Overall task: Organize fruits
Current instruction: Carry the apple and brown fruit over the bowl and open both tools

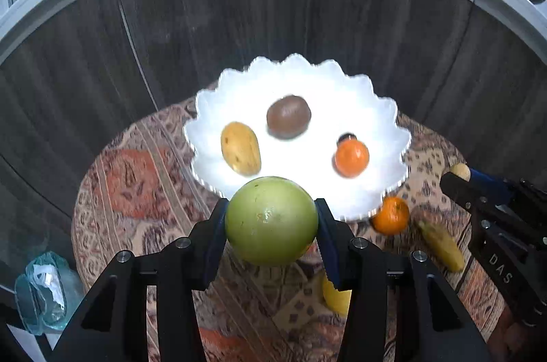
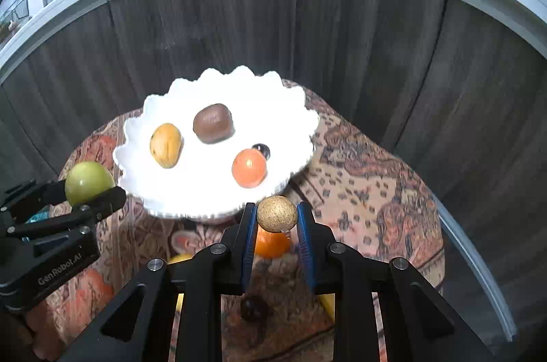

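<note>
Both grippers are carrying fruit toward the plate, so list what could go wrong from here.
1. The green fruit is round and smooth, pinched only at its sides by the left gripper; it could slip out.
2. The white plate already holds a yellow fruit, a brown fruit and an orange; a dropped fruit may knock them rolling.
3. The right gripper holds a small tan ball close by; the two grippers might collide over the plate.

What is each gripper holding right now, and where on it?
Left gripper pinches the green fruit across its middle; right gripper pinches the small tan ball at its sides.
</note>
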